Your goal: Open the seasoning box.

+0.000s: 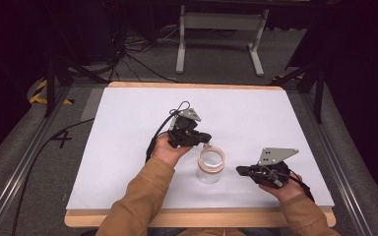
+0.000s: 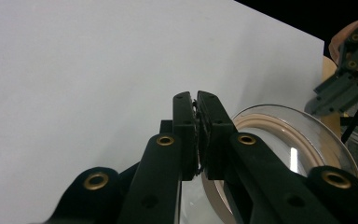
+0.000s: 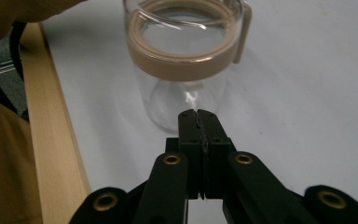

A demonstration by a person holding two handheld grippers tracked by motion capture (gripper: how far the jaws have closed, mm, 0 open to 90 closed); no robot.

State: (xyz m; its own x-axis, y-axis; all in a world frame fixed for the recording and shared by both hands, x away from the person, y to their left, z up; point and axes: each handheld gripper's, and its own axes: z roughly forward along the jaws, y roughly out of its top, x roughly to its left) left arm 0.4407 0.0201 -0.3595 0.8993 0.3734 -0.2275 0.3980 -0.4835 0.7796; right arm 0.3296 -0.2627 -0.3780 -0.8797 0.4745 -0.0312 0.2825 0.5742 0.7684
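Observation:
A clear glass jar [image 1: 210, 165] with a tan band around its open mouth stands upright on the white mat [image 1: 128, 147], near the front middle. My left gripper [image 1: 206, 139] sits just behind the jar's rim, its pads pressed together with nothing between them [image 2: 197, 95]; the jar [image 2: 284, 130] lies to the right behind its jaws. My right gripper [image 1: 239, 170] is to the right of the jar and points at it, shut and empty [image 3: 198, 113], a short way from the glass wall [image 3: 186, 56]. A tan tab [image 3: 247, 32] hangs from the band.
The mat covers a wooden tabletop [image 1: 177, 219], whose front edge lies close to the jar. Behind the table stand a white metal frame [image 1: 221, 29] and loose cables [image 1: 128, 54] on the floor. Metal rails [image 1: 24, 162] run along both sides.

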